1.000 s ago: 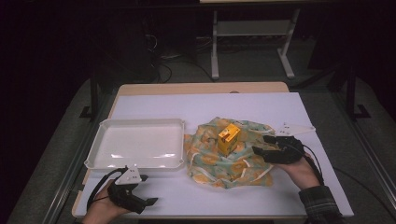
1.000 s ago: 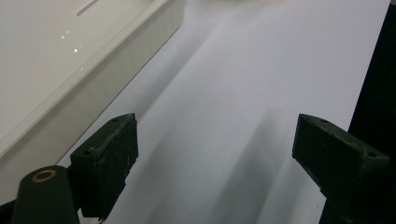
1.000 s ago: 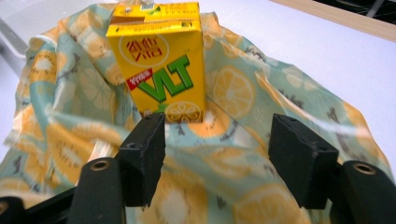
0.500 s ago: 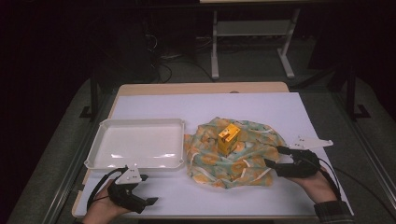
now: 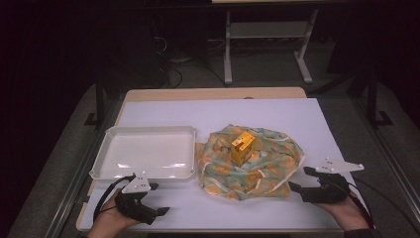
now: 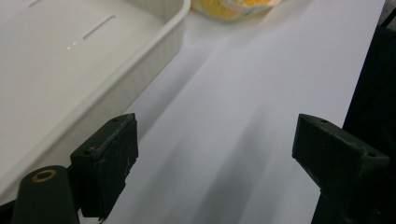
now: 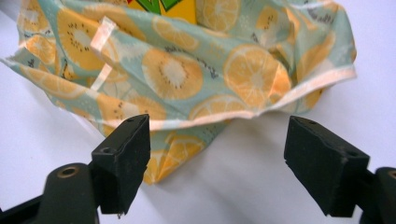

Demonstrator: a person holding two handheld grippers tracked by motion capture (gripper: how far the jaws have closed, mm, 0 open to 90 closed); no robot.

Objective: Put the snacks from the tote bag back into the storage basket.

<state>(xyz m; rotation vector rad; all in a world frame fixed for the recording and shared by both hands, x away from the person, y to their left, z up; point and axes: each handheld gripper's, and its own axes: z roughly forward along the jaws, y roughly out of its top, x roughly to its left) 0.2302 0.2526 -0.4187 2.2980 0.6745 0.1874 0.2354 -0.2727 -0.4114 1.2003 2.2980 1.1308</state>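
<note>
Listing the lot on the bench [image 5: 163, 109]:

Item 1, cloth [image 5: 250, 163], count one. Printed with orange and kiwi slices on pale green, pale hemmed edge. It lies crumpled at the middle of the bench, just to the right of the tray. Judged soft, light and limp: it will drape and slide on the smooth white surface and give no resistance to a pinch. Best hold is likely the hemmed border [image 7: 224, 119] at its near right edge, where a fold lifts slightly off the surface in the right gripper view.

Item 2, yellow carton [image 5: 242, 147], count one. It stands on the cloth near its centre. Judged light and fairly stiff, liable to tip if the cloth under it is pulled.

Item 3, white tray [image 5: 143, 171], count one. Shallow, empty, rigid, left of the cloth.

Item 4, claws, count two. The right claw [image 7: 217, 158] sits just off the cloth's near right edge, and its jaws have just been opening; they stand wide apart with nothing pressed between them, the hem lying just ahead of the pads. The left claw [image 6: 215, 163] rests near the tray's near rim, jaws wide apart over bare bench, holding nothing.
</note>
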